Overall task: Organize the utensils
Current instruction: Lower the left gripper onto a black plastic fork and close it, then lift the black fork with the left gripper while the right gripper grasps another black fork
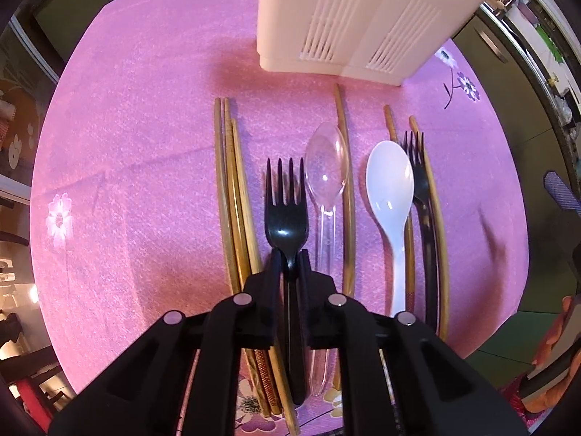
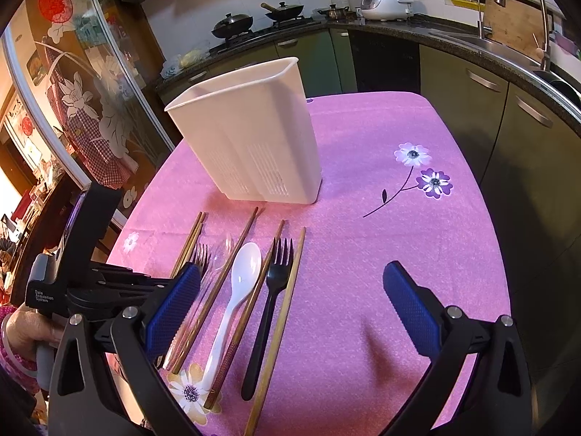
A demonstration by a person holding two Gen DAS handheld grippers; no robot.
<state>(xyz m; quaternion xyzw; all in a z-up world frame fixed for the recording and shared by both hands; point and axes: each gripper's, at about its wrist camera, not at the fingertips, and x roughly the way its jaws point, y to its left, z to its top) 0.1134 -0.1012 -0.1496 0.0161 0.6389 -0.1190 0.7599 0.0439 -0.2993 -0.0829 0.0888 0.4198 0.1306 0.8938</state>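
Note:
A black plastic fork (image 1: 287, 218) lies on the pink tablecloth, tines toward the white slotted utensil holder (image 1: 363, 18). My left gripper (image 1: 290, 265) points steeply down and is shut on the fork's neck just below its head. To the fork's right lie a clear spoon (image 1: 326, 167), a white spoon (image 1: 390, 185) and a second black fork (image 1: 423, 196). Wooden chopsticks (image 1: 232, 200) lie among them. In the right wrist view my right gripper (image 2: 292, 309) hangs open above the cloth, gripping nothing. The held fork's tines (image 2: 201, 254) peek out past its left pad.
The holder (image 2: 247, 138) stands upright at the far side of the table (image 2: 417, 247). A hand (image 2: 25, 327) holds the left tool at the left edge. Green cabinets, a stove with pans and a sink surround the table. A glass door stands on the left.

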